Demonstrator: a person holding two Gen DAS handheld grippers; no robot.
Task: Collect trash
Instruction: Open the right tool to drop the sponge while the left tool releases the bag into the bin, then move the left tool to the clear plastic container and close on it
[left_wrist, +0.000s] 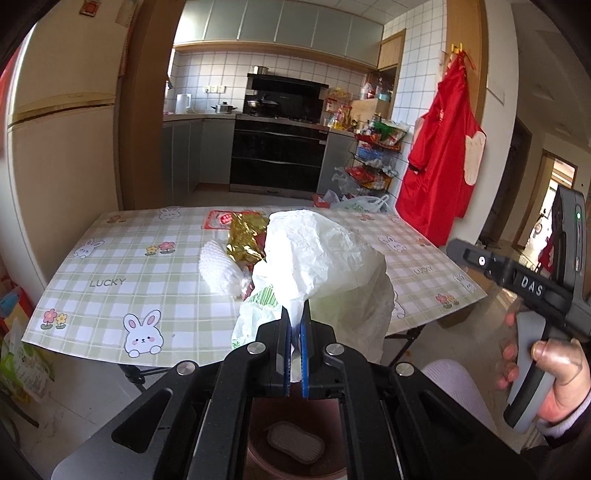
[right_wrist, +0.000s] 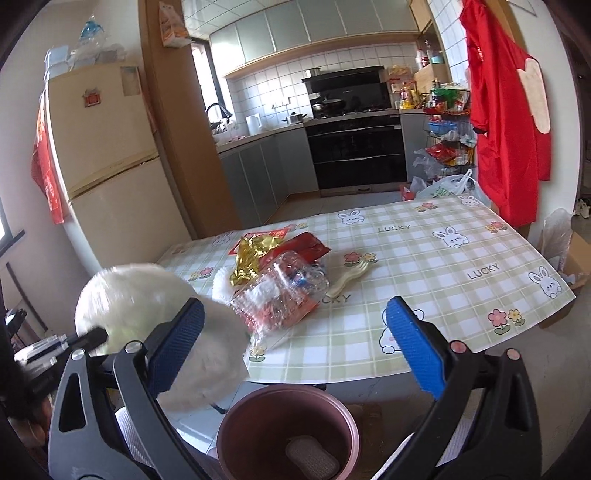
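My left gripper (left_wrist: 295, 332) is shut on a crumpled white plastic bag (left_wrist: 325, 258) with green print, held up over the table's near edge. In the right wrist view the bag (right_wrist: 159, 314) is a blurred white mass at the left. My right gripper (right_wrist: 297, 347) is open, nothing between its blue pads (right_wrist: 417, 347), and hovers above a brown-pink bin (right_wrist: 343, 417). On the table lie a gold foil wrapper (right_wrist: 255, 258), red packets (right_wrist: 306, 247), crumpled clear plastic (right_wrist: 288, 291), a white foam net (left_wrist: 216, 264) and a cream plastic fork (right_wrist: 349, 280).
The checked rabbit tablecloth (right_wrist: 424, 258) covers a folding table. The bin holds a grey pad (right_wrist: 312, 458). A fridge (right_wrist: 107, 166) stands left, and a red apron (right_wrist: 506, 122) hangs at the right. A hand (left_wrist: 554, 380) grips the right tool. Bags and a rack (left_wrist: 373, 162) stand beyond the table.
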